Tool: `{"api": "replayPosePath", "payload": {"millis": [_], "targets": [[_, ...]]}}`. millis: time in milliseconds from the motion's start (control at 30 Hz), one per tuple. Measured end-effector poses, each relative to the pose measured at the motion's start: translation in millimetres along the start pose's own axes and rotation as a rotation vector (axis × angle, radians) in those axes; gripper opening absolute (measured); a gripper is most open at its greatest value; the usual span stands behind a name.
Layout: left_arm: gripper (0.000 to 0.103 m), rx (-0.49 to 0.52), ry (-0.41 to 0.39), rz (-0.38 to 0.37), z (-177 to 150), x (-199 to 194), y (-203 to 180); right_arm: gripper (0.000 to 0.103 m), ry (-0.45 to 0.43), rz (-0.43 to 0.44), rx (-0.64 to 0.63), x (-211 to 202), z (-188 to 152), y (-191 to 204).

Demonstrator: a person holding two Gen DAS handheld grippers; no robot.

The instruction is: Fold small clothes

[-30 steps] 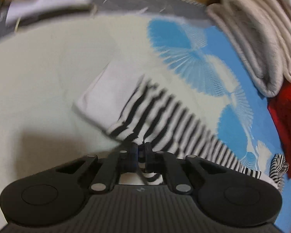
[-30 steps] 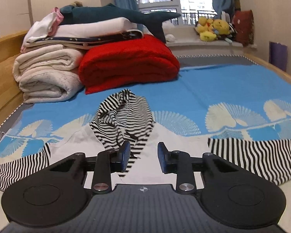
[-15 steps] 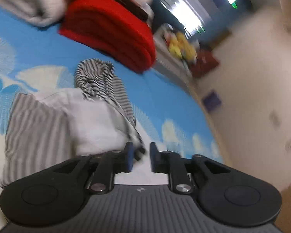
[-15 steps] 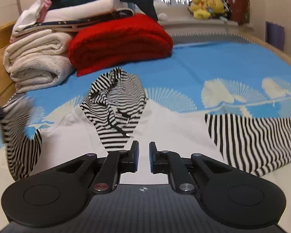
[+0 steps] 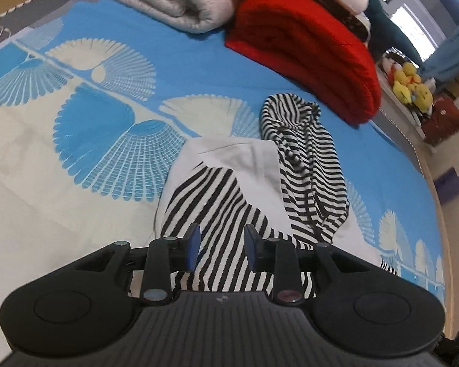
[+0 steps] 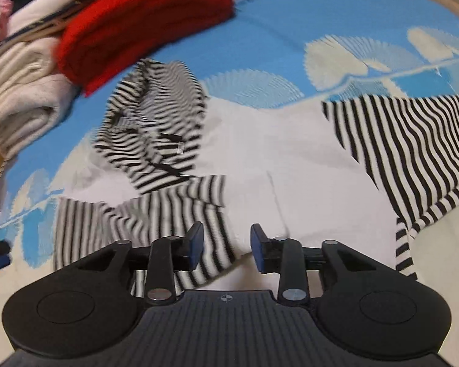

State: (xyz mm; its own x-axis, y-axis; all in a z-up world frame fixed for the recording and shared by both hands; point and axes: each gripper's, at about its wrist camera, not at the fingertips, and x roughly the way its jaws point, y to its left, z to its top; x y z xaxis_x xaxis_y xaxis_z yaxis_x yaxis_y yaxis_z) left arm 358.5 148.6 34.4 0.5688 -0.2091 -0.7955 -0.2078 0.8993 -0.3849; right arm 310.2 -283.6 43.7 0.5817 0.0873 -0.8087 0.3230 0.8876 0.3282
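Both grippers, left (image 5: 220,249) and right (image 6: 226,249), are opening, holding nothing, above the hoodie (image 6: 260,159) mid-bed. One striped sleeve (image 5: 211,202) lies folded over it; bare bedspread (image 5: 46,183) reaches the near edge.

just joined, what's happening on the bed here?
A person with a gripper in each hand is folding a small white hoodie with striped sleeves on the blue bedspread. One striped sleeve is folded over the body; the other sleeve lies spread out. Both the left gripper and the right gripper are opening, empty.
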Motion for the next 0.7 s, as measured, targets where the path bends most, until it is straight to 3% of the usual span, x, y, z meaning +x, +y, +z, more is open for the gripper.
{"api": "replayPosePath", "payload": {"millis": [167,333,367,433,533,633,700], "targets": [[0.033,-0.008,0.005,-0.004,1.7,-0.8,-4.1,0.044,0.082,-0.051,0.225,27.7,3.8,-34.5],[0.033,0.000,0.011,-0.004,0.0,3.4,-9.3,0.042,0.127,-0.004,0.367,53.0,-2.4,-50.1],[0.033,0.001,0.011,-0.002,0.3,3.7,-9.2,0.037,0.120,0.004,0.368,55.2,-2.0,-49.0],[0.033,0.003,0.009,0.003,1.3,4.1,-7.9,0.003,0.103,0.033,0.353,55.3,0.0,-45.3],[0.033,0.010,0.009,0.012,2.2,4.7,-6.3,0.003,-0.006,0.091,0.316,30.4,8.0,-34.9],[0.033,0.038,0.017,0.018,0.4,7.0,-7.0,0.003,-0.217,0.155,0.189,-21.2,17.2,-14.2],[0.033,0.062,0.025,0.025,-2.2,9.1,-7.9,0.003,-0.336,0.149,0.109,-47.3,17.2,-9.4]]}}
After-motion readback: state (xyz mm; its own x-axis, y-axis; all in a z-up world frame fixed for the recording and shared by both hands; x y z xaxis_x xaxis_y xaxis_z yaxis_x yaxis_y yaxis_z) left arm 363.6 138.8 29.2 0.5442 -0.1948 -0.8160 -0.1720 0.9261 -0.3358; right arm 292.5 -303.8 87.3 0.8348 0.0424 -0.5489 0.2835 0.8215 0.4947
